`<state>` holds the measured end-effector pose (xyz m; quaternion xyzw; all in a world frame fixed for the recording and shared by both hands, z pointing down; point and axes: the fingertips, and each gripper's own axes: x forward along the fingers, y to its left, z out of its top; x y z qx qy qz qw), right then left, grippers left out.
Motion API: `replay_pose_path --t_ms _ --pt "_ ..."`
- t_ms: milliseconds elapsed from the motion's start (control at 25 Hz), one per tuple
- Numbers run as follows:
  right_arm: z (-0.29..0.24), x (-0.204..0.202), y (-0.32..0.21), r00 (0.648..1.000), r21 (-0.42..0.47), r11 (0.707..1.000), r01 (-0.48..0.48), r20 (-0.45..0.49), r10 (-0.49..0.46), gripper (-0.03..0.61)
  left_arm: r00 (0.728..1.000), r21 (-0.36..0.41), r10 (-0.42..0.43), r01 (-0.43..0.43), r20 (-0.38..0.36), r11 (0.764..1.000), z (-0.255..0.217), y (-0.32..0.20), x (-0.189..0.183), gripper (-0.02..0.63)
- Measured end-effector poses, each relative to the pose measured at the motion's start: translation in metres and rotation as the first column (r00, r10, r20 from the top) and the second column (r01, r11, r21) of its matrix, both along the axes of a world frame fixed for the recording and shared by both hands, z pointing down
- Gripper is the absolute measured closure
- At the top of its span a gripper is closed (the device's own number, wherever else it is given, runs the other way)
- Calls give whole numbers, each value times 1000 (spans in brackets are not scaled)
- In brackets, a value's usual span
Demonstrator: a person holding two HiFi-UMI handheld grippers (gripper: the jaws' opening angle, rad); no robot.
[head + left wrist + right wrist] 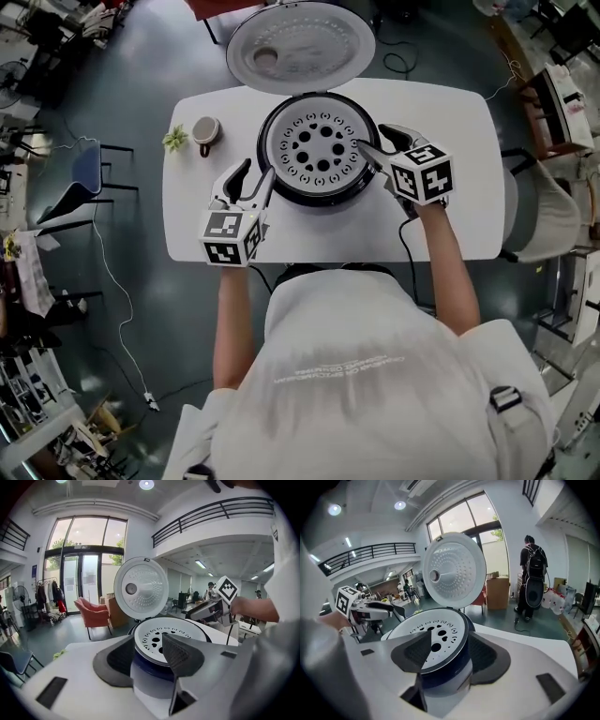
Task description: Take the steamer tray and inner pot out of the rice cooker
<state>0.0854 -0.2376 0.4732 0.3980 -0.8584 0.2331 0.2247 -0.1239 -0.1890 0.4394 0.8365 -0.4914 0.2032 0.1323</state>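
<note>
The rice cooker [319, 192] stands mid-table with its lid [300, 45] swung up at the back. A white steamer tray [319, 148] with round holes lies in its top; the inner pot under it is hidden. My left gripper [251, 180] is open at the cooker's front-left edge; in the left gripper view its jaws [150, 656] frame the dark cooker wall and tray [164, 637] without pressing. My right gripper [380, 145] is open at the right rim. In the right gripper view [450, 653] one jaw lies over the tray [436, 637] and the other outside the wall.
A brown mug [205, 131] and a small green plant [175, 140] sit left of the cooker on the white table [459, 216]. A black cable [407, 255] runs off the front edge. Chairs stand round the table. A person [532, 578] stands beyond it.
</note>
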Motion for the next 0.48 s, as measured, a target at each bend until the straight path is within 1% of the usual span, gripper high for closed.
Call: replay_pose_path --t_ms 200,240,320,400,480 --pt "13 0 -20 994 -16 1000 -21 -112 19 287 1000 -8 -4 4 -13 1000 4 -12 -20 416" --pt "15 -2 -24 990 -23 1000 -21 -136 18 285 1000 -12 -3 3 -23 1000 5 -16 -25 416" --pt "22 -7 -28 984 -48 999 -20 -180 11 285 998 -22 12 -13 -67 1000 6 -19 -29 416" --pt "31 -12 -30 981 -78 996 -30 -193 15 285 993 -22 42 -45 -114 999 5 -21 -28 417" --pt "37 -16 -34 982 -99 994 -52 -186 33 285 990 -15 68 -70 -127 997 3 -25 -28 418"
